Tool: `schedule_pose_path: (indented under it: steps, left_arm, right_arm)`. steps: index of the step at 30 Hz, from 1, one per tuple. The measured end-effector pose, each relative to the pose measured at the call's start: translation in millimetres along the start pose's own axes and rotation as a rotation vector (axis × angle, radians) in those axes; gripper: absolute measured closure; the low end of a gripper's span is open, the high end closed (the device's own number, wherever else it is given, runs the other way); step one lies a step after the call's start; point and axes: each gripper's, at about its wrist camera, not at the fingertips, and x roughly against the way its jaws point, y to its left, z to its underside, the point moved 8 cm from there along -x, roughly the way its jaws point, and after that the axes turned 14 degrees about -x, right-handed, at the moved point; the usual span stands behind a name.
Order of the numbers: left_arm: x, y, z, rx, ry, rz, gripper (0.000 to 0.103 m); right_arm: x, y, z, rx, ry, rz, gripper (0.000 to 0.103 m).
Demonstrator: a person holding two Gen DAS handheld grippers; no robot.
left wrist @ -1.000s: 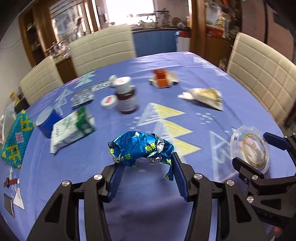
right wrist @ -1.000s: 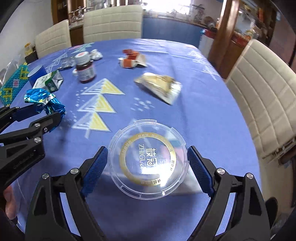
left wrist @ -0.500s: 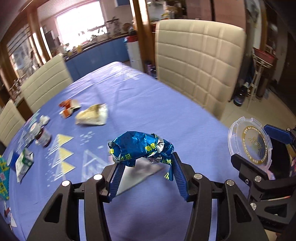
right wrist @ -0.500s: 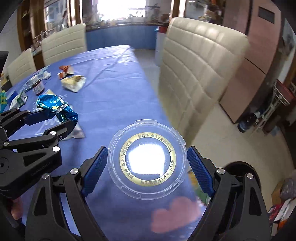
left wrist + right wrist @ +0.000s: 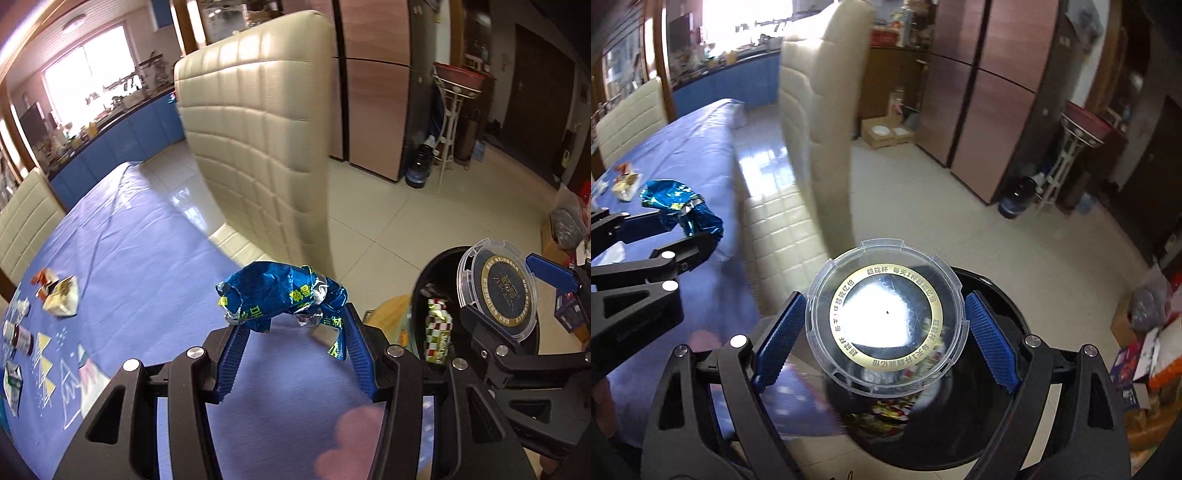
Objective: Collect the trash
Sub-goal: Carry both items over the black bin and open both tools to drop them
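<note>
Right gripper [image 5: 886, 325] grips the clear plastic lid [image 5: 887, 318] by its rim, directly over the open black bin [image 5: 1015, 387]. Lid appears light, stiff and slick; edge hold is adequate. Left gripper [image 5: 291, 332] pinches the crumpled blue foil wrapper [image 5: 280, 295] above the blue surface [image 5: 147, 266], beside the bin. Wrapper appears soft and weightless; any fold serves.

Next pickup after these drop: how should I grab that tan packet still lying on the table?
The tan packet lies flat on the blue tablecloth, beside an orange-and-white wrapper. Come from above and pinch across its puffed middle, jaws straddling the narrow width; its edges look too thin to catch.
</note>
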Motion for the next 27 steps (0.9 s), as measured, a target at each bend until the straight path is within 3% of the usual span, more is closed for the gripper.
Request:
schedule_pose_path:
  steps: [2, 4, 21, 27]
  left_arm:
    - [-4, -13, -7, -0.018, -0.001, 0.014, 0.053]
    - [-7, -25, -14, -0.032, -0.002, 0.028, 0.053]
    - [-11, -99, -55, -0.103, -0.048, 0.121, 0.052]
    - [-5, -115, -65, -0.106, -0.072, 0.152, 0.043]
  right_arm:
    - [-8, -15, 1, -0.025, 0.007, 0.020, 0.015]
    - [-13, -30, 0, -0.043, 0.003, 0.045, 0.004]
    - [-20, -107, 14, -0.169, 0.005, 0.198, 0.003]
    - [-17, -124, 20, -0.215, 0.013, 0.194, 0.003]
